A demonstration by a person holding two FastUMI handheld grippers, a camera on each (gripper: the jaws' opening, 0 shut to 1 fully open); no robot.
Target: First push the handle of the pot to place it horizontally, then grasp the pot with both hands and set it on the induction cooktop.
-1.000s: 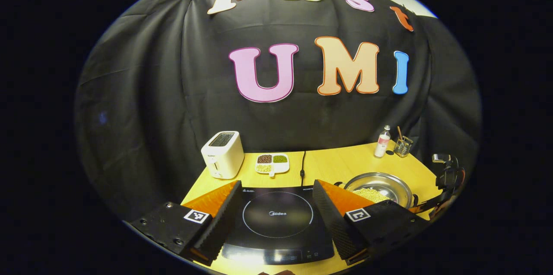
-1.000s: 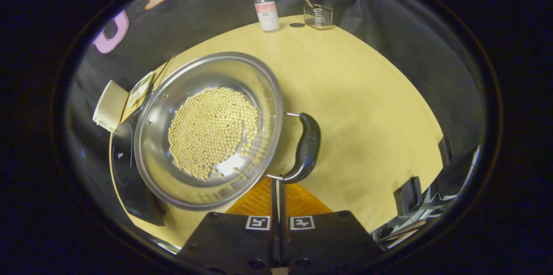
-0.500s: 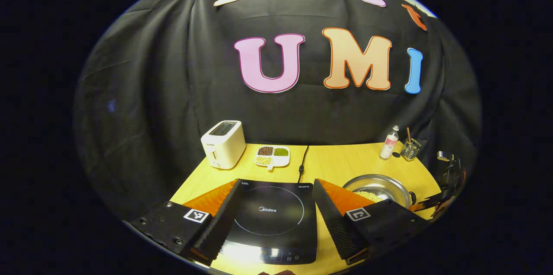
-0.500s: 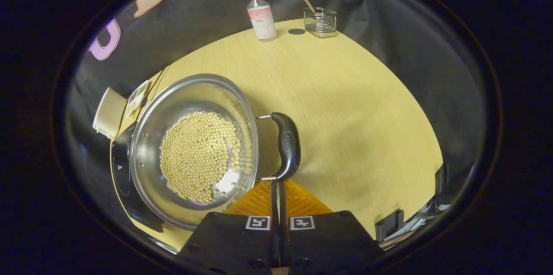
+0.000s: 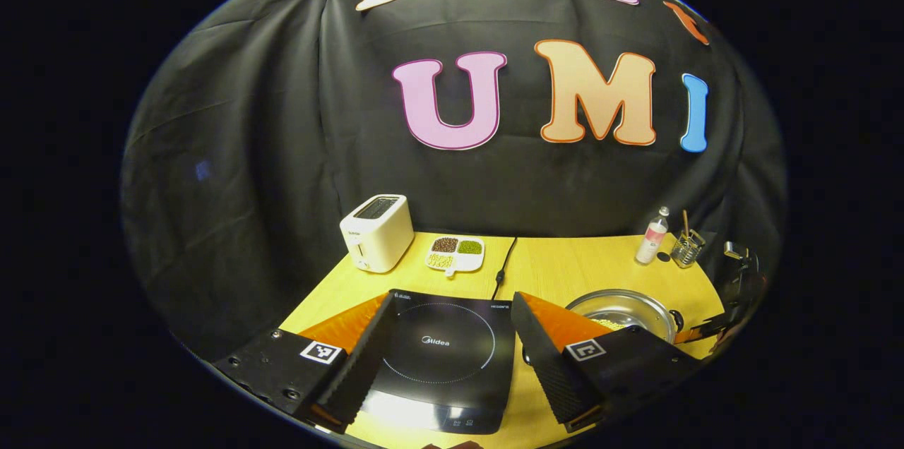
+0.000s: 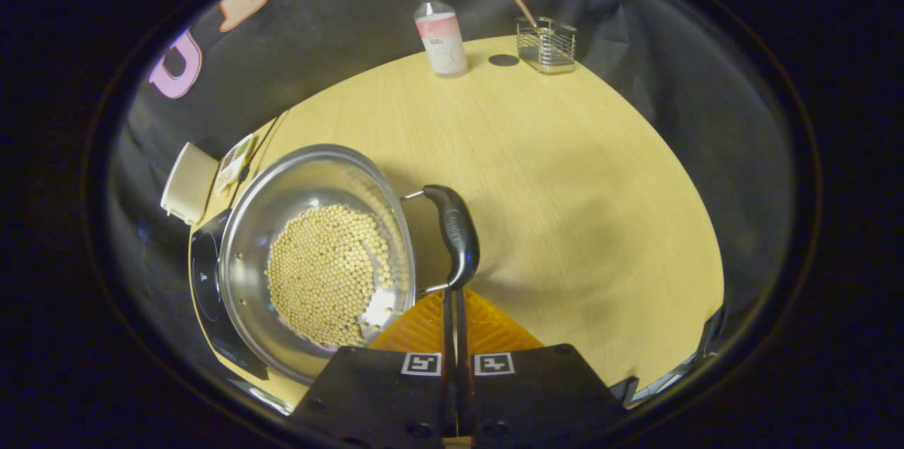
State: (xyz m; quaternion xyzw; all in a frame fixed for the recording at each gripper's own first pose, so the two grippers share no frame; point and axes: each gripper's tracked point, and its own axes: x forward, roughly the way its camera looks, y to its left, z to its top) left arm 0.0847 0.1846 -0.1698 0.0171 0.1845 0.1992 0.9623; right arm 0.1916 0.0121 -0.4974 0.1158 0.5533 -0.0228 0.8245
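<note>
A: Pot (image 6: 318,258), steel, holding pale round beans (image 6: 326,274); stands on the desk (image 6: 565,174) just beside the induction cooktop (image 5: 441,357), not on it. One black handle (image 6: 454,236) on wire brackets at its near side.

B: Right gripper (image 6: 455,308)?

A: Fingers closed flat together with nothing between them, tips at the lower end of the handle. Judged step: pushing the handle round until it lies horizontal.

B: Left gripper (image 5: 452,350)?

A: Fingers spread wide, empty, held over the cooktop.

B: Advice for the push?

A: Keep the closed tips low against the handle's end and press sideways, slowly, so the pot turns on its base and does not slide or tip the beans. Stop once both handles would face the two hands.

B: Writing?

A: The cooktop's glass bears a brand word at its centre, and the handle has embossed lettering too small to make out. Square coded markers on each gripper. Bottle (image 6: 440,29) with a pink label, wire basket (image 6: 545,45), toaster (image 5: 376,231) and divided dish (image 5: 455,255) at the desk's far edge.
</note>
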